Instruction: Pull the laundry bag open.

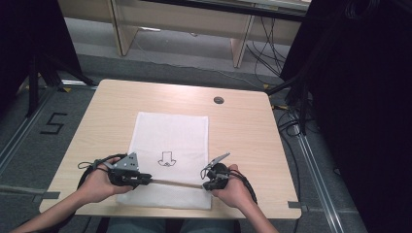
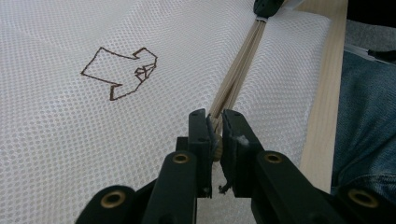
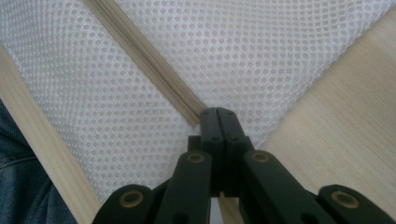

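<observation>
A white mesh bag [image 1: 167, 136] lies flat on the wooden table [image 1: 243, 131], with a brown arrow outline [image 1: 166, 159] drawn on it. A beige zipper [image 1: 175, 183] runs along its near edge. My left gripper [image 1: 145, 180] is at the zipper's left part, shut on the beige zipper pull [image 2: 216, 140]; its jaws [image 2: 215, 122] stand a little apart around the pull. From there the zipper [image 2: 238, 70] stretches toward the right gripper [image 2: 267, 7]. My right gripper [image 1: 204, 185] is shut, its tips [image 3: 217, 112] pinching the mesh bag [image 3: 261, 60] right beside the zipper's end [image 3: 191, 116].
A round grey grommet [image 1: 218, 100] sits in the far part of the tabletop. The table's near edge [image 3: 42, 140] runs close under both grippers, with the person's jeans [image 2: 369, 121] just beyond it. Desk legs [image 1: 240, 43] and black stands [image 1: 34, 73] are behind the table.
</observation>
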A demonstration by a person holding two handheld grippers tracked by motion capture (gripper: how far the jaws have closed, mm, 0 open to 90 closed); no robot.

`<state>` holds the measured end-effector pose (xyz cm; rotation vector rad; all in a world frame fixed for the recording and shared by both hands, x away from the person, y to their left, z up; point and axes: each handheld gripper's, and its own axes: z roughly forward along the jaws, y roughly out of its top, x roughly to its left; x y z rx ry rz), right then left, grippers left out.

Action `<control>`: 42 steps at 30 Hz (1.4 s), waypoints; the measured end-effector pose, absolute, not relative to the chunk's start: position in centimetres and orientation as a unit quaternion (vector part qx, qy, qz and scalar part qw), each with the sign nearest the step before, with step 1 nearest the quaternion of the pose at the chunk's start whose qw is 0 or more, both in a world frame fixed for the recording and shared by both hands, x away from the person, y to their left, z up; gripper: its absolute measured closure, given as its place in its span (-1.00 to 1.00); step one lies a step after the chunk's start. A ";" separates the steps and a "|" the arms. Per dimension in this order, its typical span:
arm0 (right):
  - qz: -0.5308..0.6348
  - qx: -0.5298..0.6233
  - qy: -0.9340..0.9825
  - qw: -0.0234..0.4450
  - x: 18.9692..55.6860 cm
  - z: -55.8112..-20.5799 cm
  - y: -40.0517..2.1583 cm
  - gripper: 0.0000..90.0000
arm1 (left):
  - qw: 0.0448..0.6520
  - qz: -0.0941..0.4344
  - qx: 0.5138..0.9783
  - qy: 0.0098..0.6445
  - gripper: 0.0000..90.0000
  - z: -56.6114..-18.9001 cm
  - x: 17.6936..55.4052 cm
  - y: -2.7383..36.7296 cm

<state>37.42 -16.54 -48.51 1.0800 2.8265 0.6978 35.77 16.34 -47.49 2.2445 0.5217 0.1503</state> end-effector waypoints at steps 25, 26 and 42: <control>0.222 0.358 0.907 0.016 37.2 -48.5 -16.4 1.00 | 0.407 0.059 0.888 0.204 0.83 -47.5 35.6 16.3; 0.222 0.356 0.907 0.017 37.3 -48.5 -16.4 1.00 | 0.408 0.057 0.888 0.204 0.83 -47.5 35.6 16.3; 0.222 0.353 0.909 0.019 37.3 -48.5 -16.5 1.00 | 0.393 0.064 0.894 0.207 0.83 -47.8 35.8 17.0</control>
